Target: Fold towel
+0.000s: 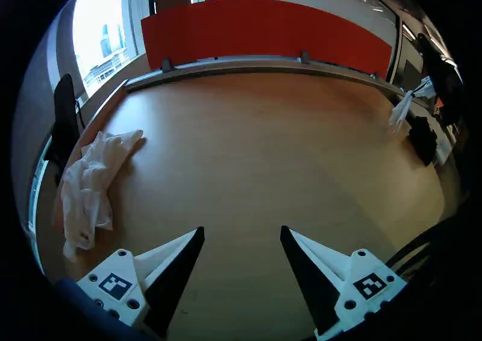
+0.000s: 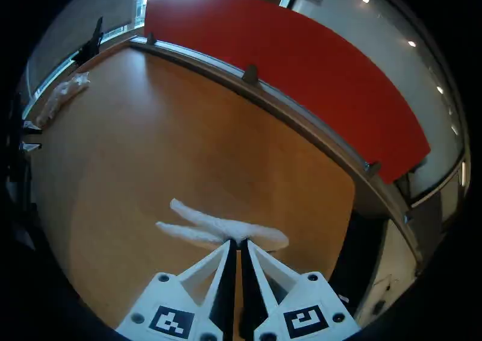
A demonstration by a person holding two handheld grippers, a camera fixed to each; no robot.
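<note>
Two-finger left gripper (image 1: 241,230): white moulded bodies with black wedge-shaped fingers (image 1: 175,269), narrowing to sharp points toward the far edge of the table (image 1: 259,136). On each white body, a black-and-white square marker (image 1: 115,285) at the end nearest the table's near edge, ringed by small dark screw holes (image 1: 122,253). Same build on the right gripper (image 2: 240,243): white ribbed triangular bodies, thin black inner faces, one square marker per finger, dark screw holes around it.
</note>
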